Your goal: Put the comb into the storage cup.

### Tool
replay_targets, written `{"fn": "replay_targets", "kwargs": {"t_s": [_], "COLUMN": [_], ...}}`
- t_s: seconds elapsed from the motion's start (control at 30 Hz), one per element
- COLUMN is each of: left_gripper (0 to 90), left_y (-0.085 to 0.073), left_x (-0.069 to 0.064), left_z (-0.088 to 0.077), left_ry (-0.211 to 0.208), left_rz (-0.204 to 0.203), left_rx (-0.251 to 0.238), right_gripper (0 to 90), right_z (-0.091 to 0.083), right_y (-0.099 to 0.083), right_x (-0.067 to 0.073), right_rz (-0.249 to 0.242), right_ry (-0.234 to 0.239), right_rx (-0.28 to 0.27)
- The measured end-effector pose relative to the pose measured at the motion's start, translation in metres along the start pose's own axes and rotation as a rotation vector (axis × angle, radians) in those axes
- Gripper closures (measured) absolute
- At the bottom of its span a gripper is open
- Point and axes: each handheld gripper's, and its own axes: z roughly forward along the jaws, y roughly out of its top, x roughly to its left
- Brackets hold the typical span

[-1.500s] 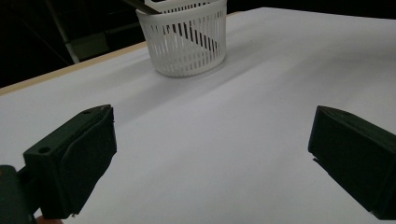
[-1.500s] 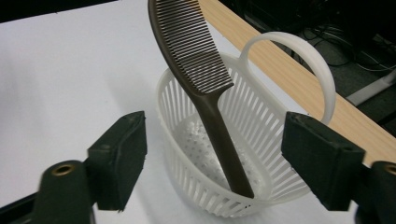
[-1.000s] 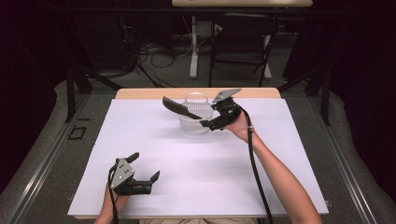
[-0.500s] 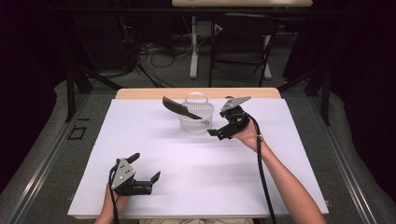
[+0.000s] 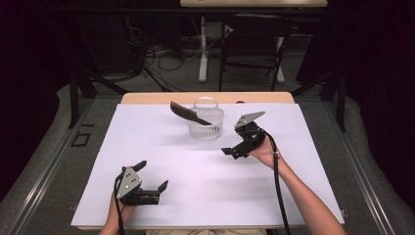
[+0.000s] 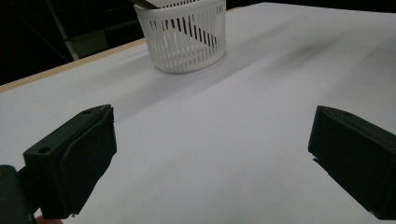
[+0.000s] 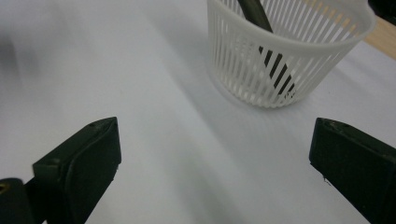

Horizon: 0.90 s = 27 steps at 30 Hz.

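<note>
Stood spread and empty right of centre: right gripper (image 5: 234, 150), jaws just opening. Leaned in white basket (image 5: 206, 124): dark comb (image 5: 187, 113). Gaped empty, lower left: left gripper (image 5: 152, 177).

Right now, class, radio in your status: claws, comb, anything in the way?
Both claws open, empty: left claw low on table, right claw beside basket. Comb leans in basket, sticking out. Nothing in the way.

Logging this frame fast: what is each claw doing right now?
Left claw: open, holding nothing, low over the white table cover.
Right claw: open and empty, jaws just opened wider; the comb sits in the basket.
</note>
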Motion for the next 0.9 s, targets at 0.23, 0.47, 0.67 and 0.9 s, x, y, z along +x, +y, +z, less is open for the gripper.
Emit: {"fn": "replay_targets", "kwargs": {"t_s": [0.23,0.47,0.67,0.9], "left_gripper": [1.3,1.3,1.3,1.3], "left_y": [0.000,0.000,0.000,-0.001], "left_x": [0.000,-0.001,-0.001,0.000], "left_z": [-0.001,-0.001,0.000,-0.002], "left_ry": [0.002,0.002,-0.002,-0.001], "left_rz": [-0.001,0.002,0.004,0.001], "left_rx": [-0.001,0.002,0.001,0.002], "right_gripper": [1.9,2.1,2.1,2.0], "right_z": [-0.003,-0.006,-0.012,-0.020], "right_y": [-0.014,-0.027,-0.032,-0.043], "right_x": [0.004,0.011,0.016,0.023], "right_rz": [0.006,0.012,0.025,0.031], "right_ry": [-0.004,-0.004,0.000,-0.006], "right_rx": [0.032,0.062,0.066,0.068]}}
